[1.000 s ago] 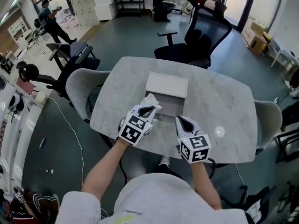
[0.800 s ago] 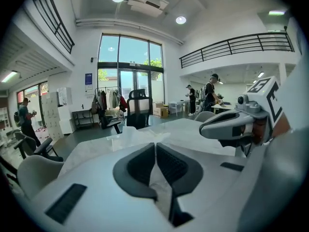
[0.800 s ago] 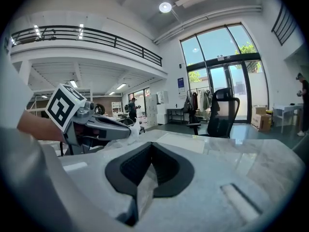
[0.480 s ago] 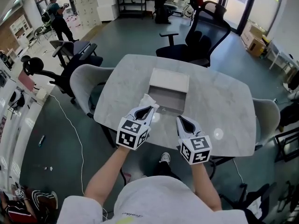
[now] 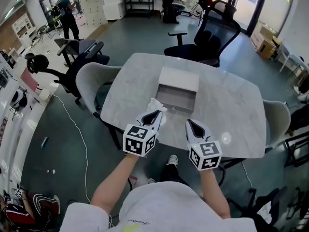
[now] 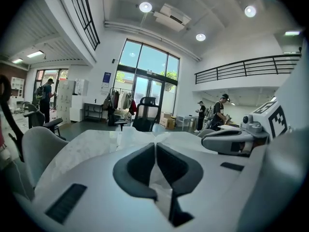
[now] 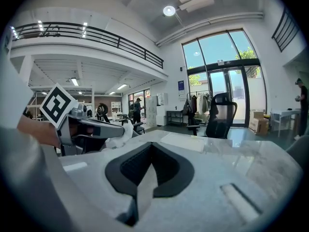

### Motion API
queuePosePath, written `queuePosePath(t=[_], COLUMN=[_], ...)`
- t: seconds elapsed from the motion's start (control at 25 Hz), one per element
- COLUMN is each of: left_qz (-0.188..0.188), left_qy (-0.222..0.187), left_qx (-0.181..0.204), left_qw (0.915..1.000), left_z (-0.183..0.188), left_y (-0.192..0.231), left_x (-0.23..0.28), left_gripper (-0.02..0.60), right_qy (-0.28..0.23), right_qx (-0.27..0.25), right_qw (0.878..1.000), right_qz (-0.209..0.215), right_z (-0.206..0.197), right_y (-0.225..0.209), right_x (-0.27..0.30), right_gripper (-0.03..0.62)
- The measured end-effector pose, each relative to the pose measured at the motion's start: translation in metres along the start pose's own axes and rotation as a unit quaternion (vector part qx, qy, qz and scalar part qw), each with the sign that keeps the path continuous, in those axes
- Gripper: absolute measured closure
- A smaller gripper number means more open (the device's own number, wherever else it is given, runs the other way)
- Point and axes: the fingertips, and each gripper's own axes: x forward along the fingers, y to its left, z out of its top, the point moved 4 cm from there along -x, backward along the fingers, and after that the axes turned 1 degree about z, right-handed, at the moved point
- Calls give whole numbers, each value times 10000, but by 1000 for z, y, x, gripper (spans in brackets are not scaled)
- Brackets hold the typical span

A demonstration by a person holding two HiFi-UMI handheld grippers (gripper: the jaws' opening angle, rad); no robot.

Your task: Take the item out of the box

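Observation:
An open grey box (image 5: pixel 175 99) lies on the marble table (image 5: pixel 231 105), its white lid (image 5: pixel 179 79) set behind it. My left gripper (image 5: pixel 156 113) hovers near the table's front edge, left of the box, shut on a crumpled white paper item (image 5: pixel 155 105). In the left gripper view the paper (image 6: pixel 126 136) sticks out past the closed gripper (image 6: pixel 155 147). My right gripper (image 5: pixel 189 123) is beside it, in front of the box, shut with nothing in it. The right gripper view shows its jaws (image 7: pixel 151 147) together and the left gripper (image 7: pixel 91 128) with the paper (image 7: pixel 121 133).
Grey chairs (image 5: pixel 89 83) stand at the table's left and right sides, and a black office chair (image 5: pixel 212 35) stands beyond it. A person (image 5: pixel 67 13) stands far off at the upper left. A cable (image 5: pixel 72 129) runs over the floor.
Both grippers have drawn back from the box toward the table's front edge. The left one still holds the white paper, now clear of the box.

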Motion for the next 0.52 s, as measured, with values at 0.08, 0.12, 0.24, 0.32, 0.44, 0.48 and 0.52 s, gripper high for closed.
queuePosePath(t=[0.08, 0.12, 0.24, 0.32, 0.44, 0.48, 0.52], left_qz=[19, 21, 14, 12, 18, 23, 28], left_qy=[-8, -8, 11, 19, 24, 24, 23], left_qx=[2, 3, -1, 5, 14, 16, 18], left_qw=[10000, 10000, 10000, 10000, 10000, 10000, 10000], left_z=[0, 0, -2, -3, -4, -4, -5], left_y=[2, 3, 1, 1, 3, 4, 5], left_x=[-2, -4, -7, -10, -12, -12, -12], left_gripper=[563, 563, 563, 563, 563, 563, 563], right_qy=[-18, -23, -28, -41, -74, -85, -95], right_qx=[-18, -28, -44, -51, -58, -67, -78], right_qw=[10000, 10000, 10000, 10000, 10000, 9999, 9999], right_qz=[1, -4, -28, -42, -28, -21, -14], right_z=[1, 2, 2, 4, 6, 7, 8], right_y=[2, 3, 4, 5, 8, 8, 9], right_x=[0, 0, -2, -4, -2, -1, 0], right_gripper=[591, 591, 591, 591, 591, 591, 591])
